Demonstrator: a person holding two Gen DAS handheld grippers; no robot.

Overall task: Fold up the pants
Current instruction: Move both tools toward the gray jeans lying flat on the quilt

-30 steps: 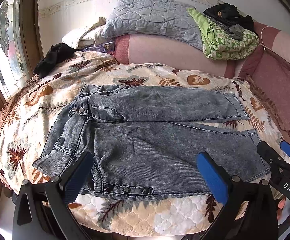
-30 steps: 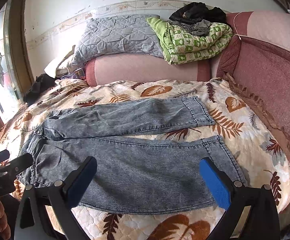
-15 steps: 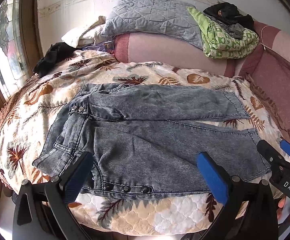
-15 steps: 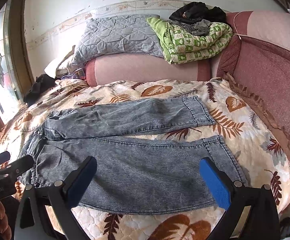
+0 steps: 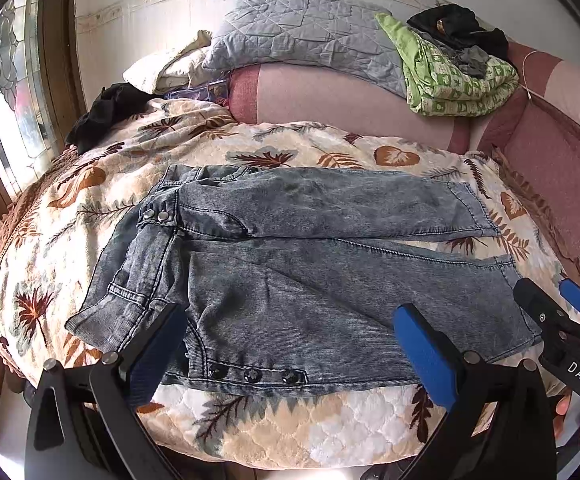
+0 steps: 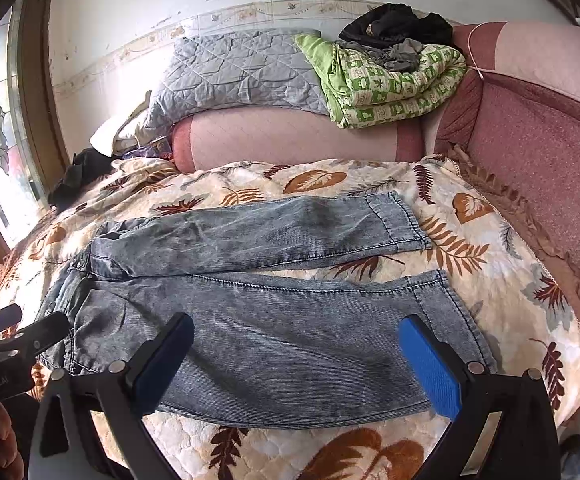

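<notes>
Grey-blue acid-wash pants (image 5: 309,264) lie spread flat on the leaf-print quilt (image 5: 329,424), waistband to the left, both legs running right and slightly apart at the cuffs (image 6: 401,220). My left gripper (image 5: 290,344) hovers open over the near waist and snap buttons (image 5: 252,376), holding nothing. My right gripper (image 6: 295,356) is open above the near leg (image 6: 290,340) by its cuff, also holding nothing. Each gripper shows at the edge of the other's view: the right gripper (image 5: 553,316) and the left gripper (image 6: 14,332).
A pink bolster (image 6: 290,140) runs along the back, topped by a grey quilted pillow (image 6: 234,68) and a green blanket (image 6: 389,84) with dark clothes. A red sofa arm (image 6: 537,152) bounds the right. A black garment (image 5: 106,112) and a window (image 5: 6,96) are on the left.
Both views have shifted only slightly; the pants lie unmoved and both grippers stay open in about the same place.
</notes>
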